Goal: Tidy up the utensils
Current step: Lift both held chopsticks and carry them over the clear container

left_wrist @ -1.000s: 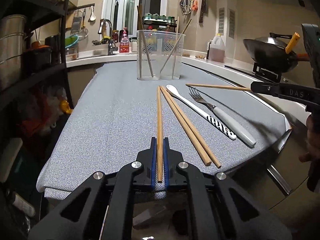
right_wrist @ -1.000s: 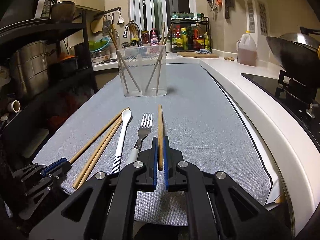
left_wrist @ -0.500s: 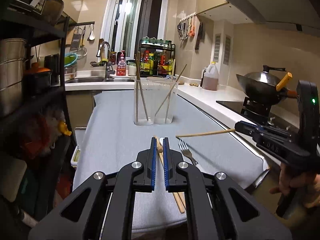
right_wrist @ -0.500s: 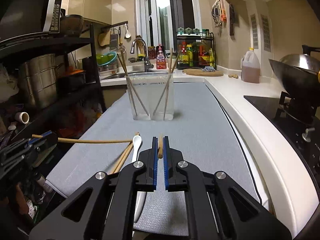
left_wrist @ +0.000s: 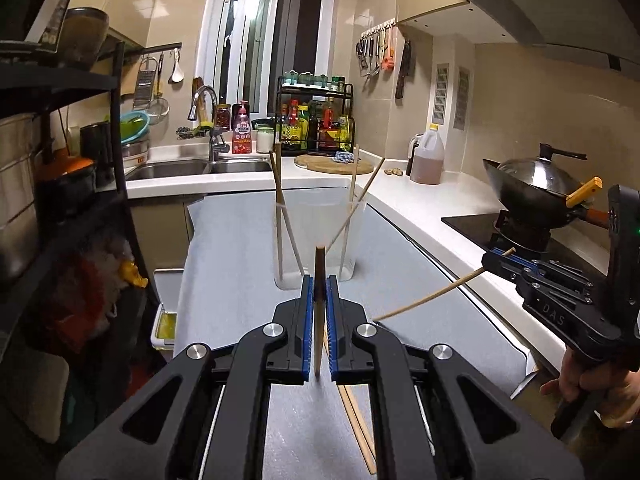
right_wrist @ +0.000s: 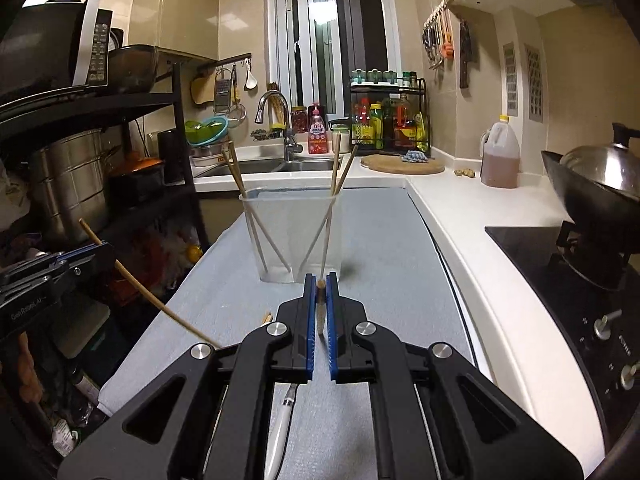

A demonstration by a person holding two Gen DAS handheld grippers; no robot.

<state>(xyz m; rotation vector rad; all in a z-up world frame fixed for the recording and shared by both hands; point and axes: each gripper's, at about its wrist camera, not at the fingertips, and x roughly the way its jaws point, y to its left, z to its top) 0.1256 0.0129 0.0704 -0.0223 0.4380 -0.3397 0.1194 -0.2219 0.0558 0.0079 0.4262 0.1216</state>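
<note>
Two chopsticks were airborne short of the clear holder on the tabletop: left gripper had its fingers clamped on one chopstick, right gripper pinched on the other chopstick. Four sticks already leaned inside the holder. Smart play, I reckoned: tip each stick upright above the holder's rim, one at a time, before letting go.

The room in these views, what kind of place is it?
Most likely a home kitchen: a sink with a faucet, a wok on the stove, and a rack of sauce bottles on the counter.
</note>
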